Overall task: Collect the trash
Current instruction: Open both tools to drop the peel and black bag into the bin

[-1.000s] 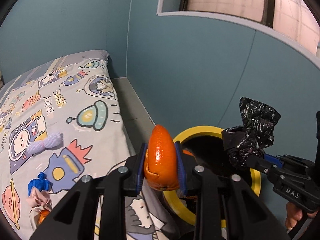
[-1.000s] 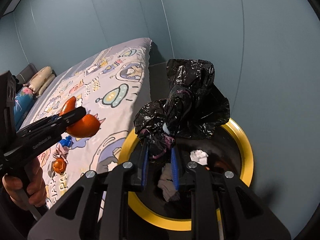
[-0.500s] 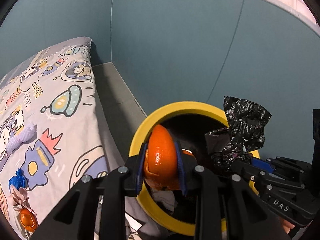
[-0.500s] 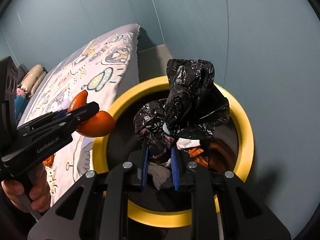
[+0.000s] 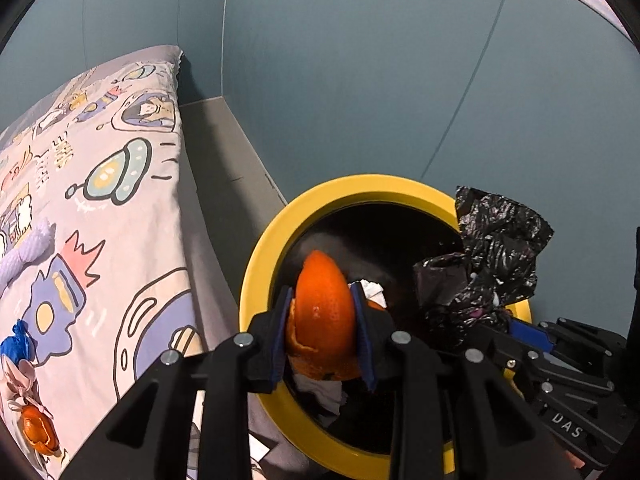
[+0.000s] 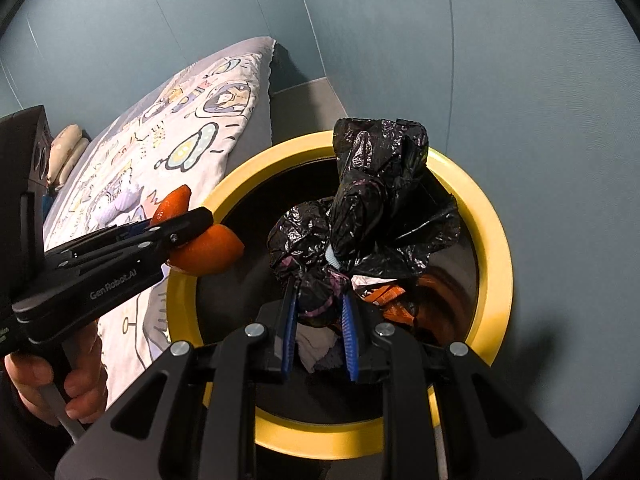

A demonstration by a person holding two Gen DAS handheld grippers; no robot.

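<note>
A round bin with a yellow rim (image 5: 280, 240) (image 6: 496, 248) stands between the bed and the wall, with white paper and orange scraps inside. My left gripper (image 5: 322, 336) is shut on a piece of orange peel (image 5: 324, 320) and holds it over the bin's left rim; the peel also shows in the right wrist view (image 6: 208, 248). My right gripper (image 6: 318, 326) is shut on a crumpled black plastic bag (image 6: 372, 220) and holds it over the bin's opening; the bag also shows in the left wrist view (image 5: 492, 256).
A bed with a cartoon-print sheet (image 5: 112, 184) lies left of the bin. On it are a lilac wrapper (image 5: 28, 248), a blue wrapper (image 5: 16, 348), a pink wrapper (image 5: 18, 380) and another orange peel (image 5: 38, 432). A blue wall (image 5: 380, 80) stands behind.
Both grippers have moved from beside the bed to over the bin, each still holding its item. The bin's opening now fills the middle of both views.
</note>
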